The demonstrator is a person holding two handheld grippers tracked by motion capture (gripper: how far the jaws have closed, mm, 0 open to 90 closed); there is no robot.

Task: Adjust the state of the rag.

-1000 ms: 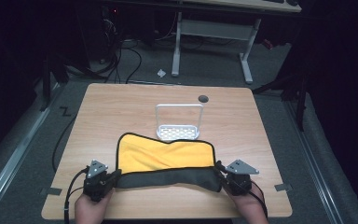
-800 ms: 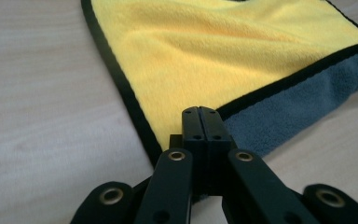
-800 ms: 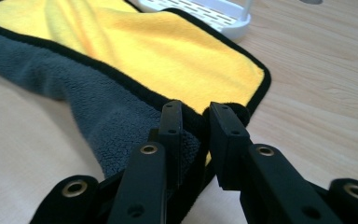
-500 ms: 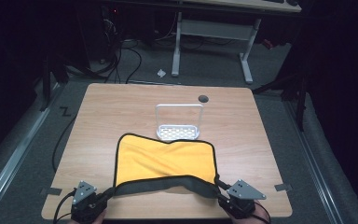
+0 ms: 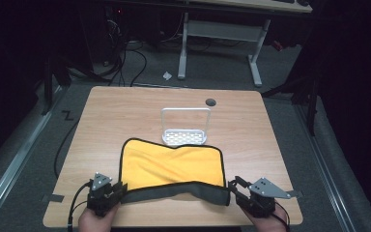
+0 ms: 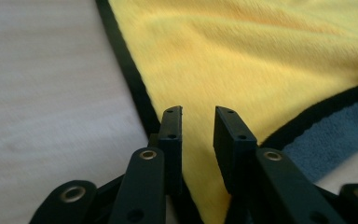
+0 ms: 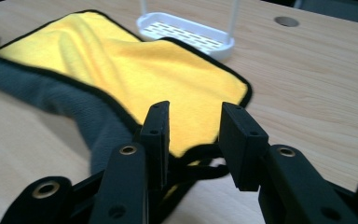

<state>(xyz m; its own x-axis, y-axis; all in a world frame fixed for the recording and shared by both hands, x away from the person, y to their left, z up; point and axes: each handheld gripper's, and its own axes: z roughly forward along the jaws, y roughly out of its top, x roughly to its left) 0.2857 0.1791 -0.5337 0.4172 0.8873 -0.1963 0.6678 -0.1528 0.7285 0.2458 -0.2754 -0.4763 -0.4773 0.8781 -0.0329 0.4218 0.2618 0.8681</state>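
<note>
The yellow cloth lies flat on your wooden worktop, its grey underside folded up along the near edge, its far edge touching the white rack. Bare wood lies open to both sides and beyond the rack. Your left gripper sits at the near left corner, your right gripper at the near right; both pairs of jaws have just been opening and stand spread, cloth corners between them unpinched. The right gripper view shows the cloth's loose black loop.
</note>
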